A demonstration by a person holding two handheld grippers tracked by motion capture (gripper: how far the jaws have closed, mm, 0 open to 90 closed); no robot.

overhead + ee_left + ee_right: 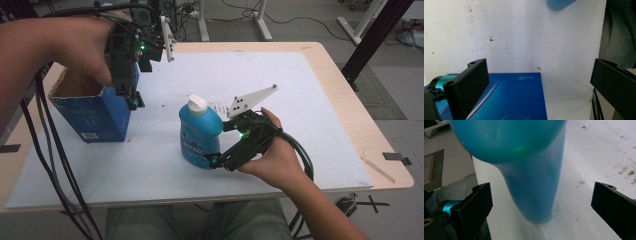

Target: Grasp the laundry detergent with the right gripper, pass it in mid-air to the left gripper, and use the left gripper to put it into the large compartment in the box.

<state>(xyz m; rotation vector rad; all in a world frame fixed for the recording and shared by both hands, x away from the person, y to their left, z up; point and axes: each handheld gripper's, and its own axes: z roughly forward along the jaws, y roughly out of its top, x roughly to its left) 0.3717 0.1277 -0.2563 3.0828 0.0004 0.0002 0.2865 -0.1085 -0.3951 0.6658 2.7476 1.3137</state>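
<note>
A blue bottle with a white cap stands upright in the middle of the white mat. My right gripper lies on its side at the bottle's right, open, one jaw on each side of the lower body. Up close in the right gripper view, the bottle fills the gap of the right gripper and neither jaw touches it. A blue box with an open top stands at the left. My left gripper hangs over its right edge, open and empty. The left gripper looks down on the box.
The wooden table shows bare around the mat at the right. Black cables trail from the left hand down over the table's front left. The person's trousers lie beyond the mat's edge. A black post stands at the far right.
</note>
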